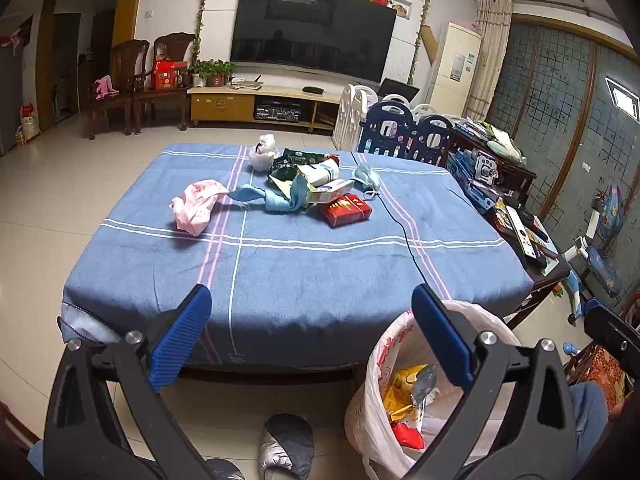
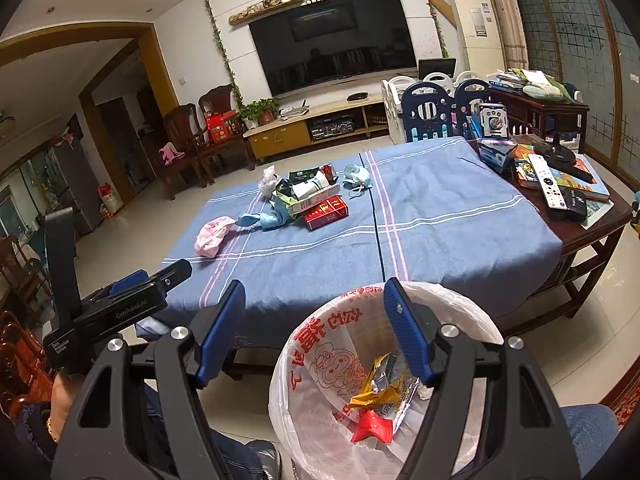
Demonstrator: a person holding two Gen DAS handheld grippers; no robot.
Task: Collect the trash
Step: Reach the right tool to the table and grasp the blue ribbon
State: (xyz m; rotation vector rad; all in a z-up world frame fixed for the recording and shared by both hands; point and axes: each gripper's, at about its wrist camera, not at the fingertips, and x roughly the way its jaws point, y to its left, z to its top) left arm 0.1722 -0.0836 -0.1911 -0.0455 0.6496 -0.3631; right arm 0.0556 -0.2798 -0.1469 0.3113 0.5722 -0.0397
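Note:
Trash lies on the blue tablecloth (image 1: 304, 264): a crumpled pink bag (image 1: 196, 206), a blue cloth strip (image 1: 266, 198), a red box (image 1: 345, 210), green and white wrappers (image 1: 310, 174), a blue face mask (image 1: 366, 178) and a white wad (image 1: 263, 152). The pile also shows in the right wrist view (image 2: 316, 200). A bin lined with a white bag (image 2: 360, 364) stands on the floor at the table's near edge and holds yellow and red wrappers (image 2: 380, 396). My left gripper (image 1: 311, 300) is open and empty before the table. My right gripper (image 2: 315, 294) is open and empty over the bin.
A black cable (image 1: 404, 232) runs across the cloth. Boxes, books and a remote (image 2: 550, 184) crowd the table's right end. A blue and white play fence (image 1: 400, 128) stands behind the table. A slippered foot (image 1: 286, 446) is on the floor beside the bin.

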